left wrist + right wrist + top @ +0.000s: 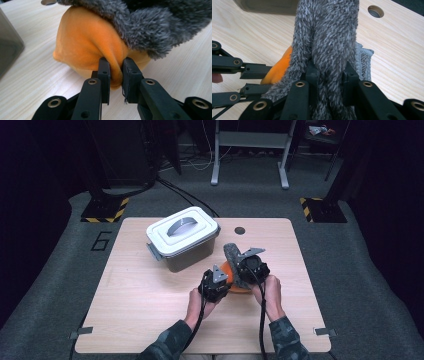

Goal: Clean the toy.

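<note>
Orange plush and grey fur make up the one soft item being worked on here, a soft toy or slipper perhaps, since the high view shows it too small to name for certain. Starting at the left of the table (pixel 150 290), a grey storage box (pixel 182 240) with a white clip-on lid and curved handle sits toward the far side, just beyond the hands. Its dark wall also shows at the edge of the left gripper view, near the orange cloth but apart from it.

Next comes the left gripper (pixel 116 72), clenched on a fold of the orange part (pixel 85 42), the pads pinching the cloth between them while the rest bulges onto the wood. The grey furry part (pixel 155 22) hangs over it from above.

Further right, the right gripper (pixel 329 75) is clamped on the grey furry part, which rises straight up between its jaws and blocks most of the table behind. The left gripper's jaws reach in from the side there.

At the far edge, a round cable hole (pixel 239 230) lies in the tabletop.
</note>
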`<state>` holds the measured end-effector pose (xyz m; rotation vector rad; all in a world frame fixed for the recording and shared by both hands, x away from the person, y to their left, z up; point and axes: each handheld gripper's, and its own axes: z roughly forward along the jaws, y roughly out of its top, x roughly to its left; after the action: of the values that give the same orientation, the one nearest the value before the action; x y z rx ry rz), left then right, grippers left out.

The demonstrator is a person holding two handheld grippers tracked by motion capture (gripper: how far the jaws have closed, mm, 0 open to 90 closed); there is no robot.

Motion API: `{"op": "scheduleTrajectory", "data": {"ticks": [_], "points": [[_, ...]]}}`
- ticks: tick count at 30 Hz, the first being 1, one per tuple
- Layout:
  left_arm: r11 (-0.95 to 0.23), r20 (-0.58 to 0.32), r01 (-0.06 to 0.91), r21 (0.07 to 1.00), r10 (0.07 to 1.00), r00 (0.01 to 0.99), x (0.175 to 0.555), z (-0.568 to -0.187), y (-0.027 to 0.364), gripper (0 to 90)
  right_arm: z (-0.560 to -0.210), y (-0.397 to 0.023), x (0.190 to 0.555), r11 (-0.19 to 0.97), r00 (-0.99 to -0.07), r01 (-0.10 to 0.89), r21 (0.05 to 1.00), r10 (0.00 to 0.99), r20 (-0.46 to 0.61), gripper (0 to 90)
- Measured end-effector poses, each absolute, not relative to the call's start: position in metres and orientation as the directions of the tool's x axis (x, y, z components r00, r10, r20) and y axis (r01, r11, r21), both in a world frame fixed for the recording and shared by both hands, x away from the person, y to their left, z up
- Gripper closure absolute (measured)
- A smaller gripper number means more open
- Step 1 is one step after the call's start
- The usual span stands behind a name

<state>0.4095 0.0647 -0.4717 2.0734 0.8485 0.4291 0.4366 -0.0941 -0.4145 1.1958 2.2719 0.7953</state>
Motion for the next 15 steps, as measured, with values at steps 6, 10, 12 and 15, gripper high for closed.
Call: {"op": "scheduleTrajectory", "data": {"ticks": [6, 10, 12, 15], "points": [[-0.419, -0.001, 0.417, 0.807, 0.704, 0.710, 0.410, -0.472, 0.064, 78.3, -0.414, -0.102, 0.437, 0.450, -0.505, 0.588, 0.672, 0.853, -0.129, 72.3], [-0.412, -0.007, 0.423, 0.807, 0.709, 0.705, 0.410, -0.473, 0.065, 78.1, -0.416, -0.113, 0.438, 0.424, -0.467, 0.599, 0.679, 0.874, -0.134, 72.1], [-0.411, -0.006, 0.421, 0.808, 0.710, 0.704, 0.410, -0.473, 0.065, 77.7, -0.419, -0.121, 0.439, 0.409, -0.459, 0.609, 0.679, 0.881, -0.118, 72.1], [-0.415, 0.001, 0.417, 0.809, 0.709, 0.705, 0.410, -0.474, 0.065, 77.6, -0.423, -0.130, 0.439, 0.391, -0.439, 0.621, 0.679, 0.891, -0.111, 72.1]]}}
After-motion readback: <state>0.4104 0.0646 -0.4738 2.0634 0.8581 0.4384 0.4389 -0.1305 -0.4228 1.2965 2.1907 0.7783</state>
